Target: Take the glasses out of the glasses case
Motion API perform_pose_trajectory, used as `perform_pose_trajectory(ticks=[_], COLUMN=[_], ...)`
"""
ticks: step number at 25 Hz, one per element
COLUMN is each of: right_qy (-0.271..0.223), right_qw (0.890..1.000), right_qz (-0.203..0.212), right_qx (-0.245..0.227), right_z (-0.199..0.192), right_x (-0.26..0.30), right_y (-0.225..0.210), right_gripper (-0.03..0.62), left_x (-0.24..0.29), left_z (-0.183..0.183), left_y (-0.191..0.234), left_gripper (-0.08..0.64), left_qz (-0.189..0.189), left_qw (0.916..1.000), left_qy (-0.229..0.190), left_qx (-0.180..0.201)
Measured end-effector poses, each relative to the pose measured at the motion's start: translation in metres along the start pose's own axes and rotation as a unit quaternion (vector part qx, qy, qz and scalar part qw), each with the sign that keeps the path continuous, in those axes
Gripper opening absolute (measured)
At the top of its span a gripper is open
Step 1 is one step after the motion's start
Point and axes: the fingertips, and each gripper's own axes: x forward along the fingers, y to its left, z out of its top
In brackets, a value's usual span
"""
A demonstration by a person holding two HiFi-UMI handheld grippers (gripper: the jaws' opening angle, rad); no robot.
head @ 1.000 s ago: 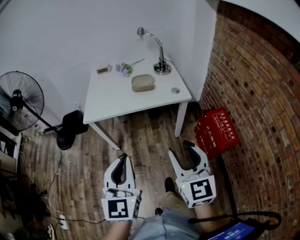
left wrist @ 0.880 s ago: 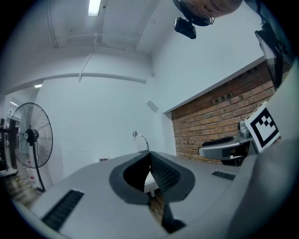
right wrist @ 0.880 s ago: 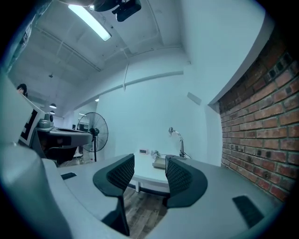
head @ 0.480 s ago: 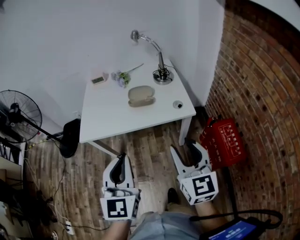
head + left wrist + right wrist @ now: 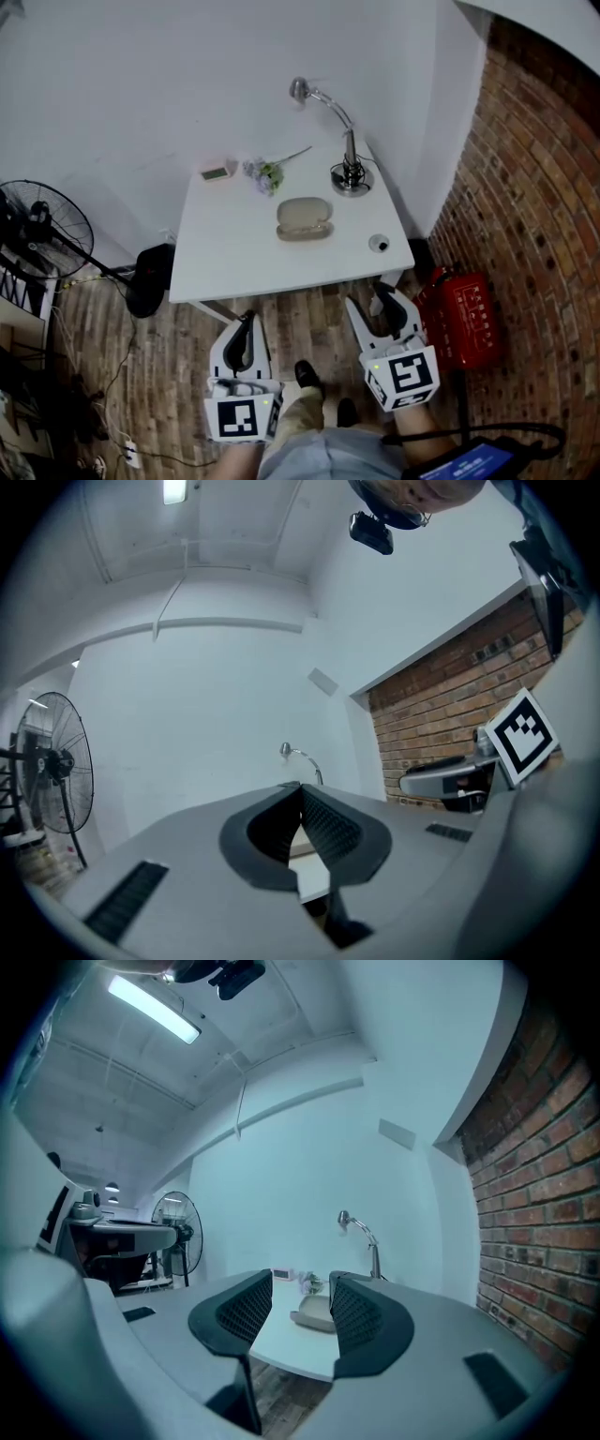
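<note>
The beige glasses case (image 5: 304, 218) lies closed near the middle of the white table (image 5: 234, 258); the glasses are hidden. Both grippers are held level over the wooden floor, just short of the table's front edge and well away from the case. My left gripper (image 5: 246, 321) is shut, its fingertips meeting with nothing between them, as the left gripper view (image 5: 300, 789) also shows. My right gripper (image 5: 374, 302) is open and its jaws are closing with nothing between them. The right gripper view frames the case (image 5: 314, 1314) beyond that gripper (image 5: 300, 1290).
A chrome desk lamp (image 5: 349, 155), a flower sprig (image 5: 267, 172), a small clock (image 5: 217, 172) and a small round object (image 5: 379, 244) share the table. A standing fan (image 5: 42, 230) is at the left. A red crate (image 5: 466, 319) sits by the brick wall on the right.
The person has stepped toward the table, carrying both grippers forward. The table's front edge now lies just beyond the fingertips, and the red crate has slid behind the right gripper.
</note>
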Motion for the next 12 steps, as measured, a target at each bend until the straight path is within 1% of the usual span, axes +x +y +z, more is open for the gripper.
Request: perform_pose_trajectory(ticks=[5,7,10,12], right_qy=[0.006,0.009,0.015,0.02], right_qw=[1.0,1.0,1.0,1.0], right_qz=[0.012,0.013,0.012,0.009], right_qx=[-0.006,-0.008,-0.014,-0.019], right_z=[-0.005,-0.007,-0.01,-0.01], right_x=[0.046,0.067,0.105,0.133], right_y=[0.0,-0.002,-0.008,-0.012], right_gripper=[0.207,0.209,0.21,0.21], left_x=[0.034,0.053,0.089,0.114], left_z=[-0.015,-0.021,-0.027,-0.031], left_y=[0.029,0.042,0.064,0.08], left_gripper=[0.006,0.006,0.006,0.006], left_qz=[0.011,0.01,0.007,0.002], left_qw=[0.9998,0.9997,0.9997,0.9996], left_qy=[0.012,0.006,0.011,0.005], left_qx=[-0.015,-0.021,-0.022,-0.027])
